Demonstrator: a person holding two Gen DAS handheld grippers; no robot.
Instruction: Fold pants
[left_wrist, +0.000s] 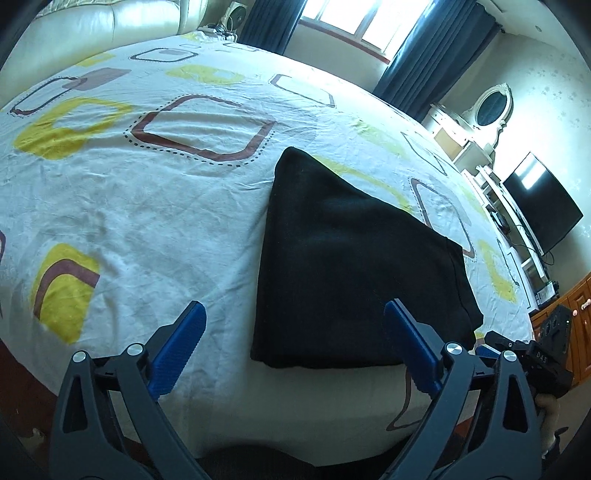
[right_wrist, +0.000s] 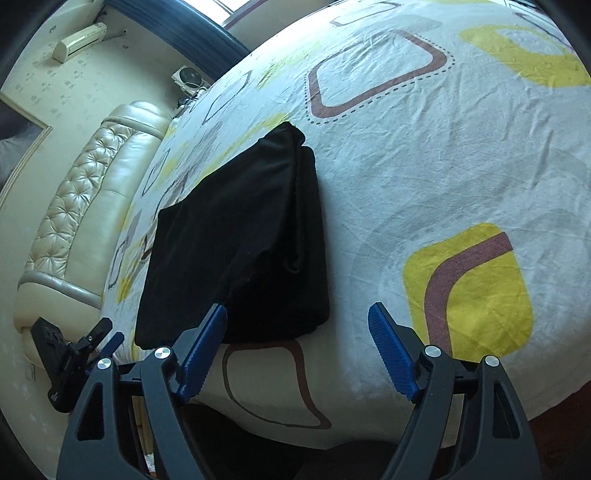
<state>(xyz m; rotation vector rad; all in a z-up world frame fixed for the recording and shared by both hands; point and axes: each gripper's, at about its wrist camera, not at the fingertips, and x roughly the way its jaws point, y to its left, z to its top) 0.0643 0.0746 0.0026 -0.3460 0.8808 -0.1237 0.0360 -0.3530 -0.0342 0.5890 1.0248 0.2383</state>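
Pants folded, both grippers clear of the cloth.

The black pants lie as a compact layered rectangle near the bed's front edge — likely set there for easy reach. Left gripper and right gripper hover above it, fingers spread wide, holding nothing — the fold looks finished.

The left gripper fills the bottom of its own view, angled downward, blue fingers spread wide with nothing between them. The right gripper sits likewise at the bottom of its frame, jaws apart and empty.
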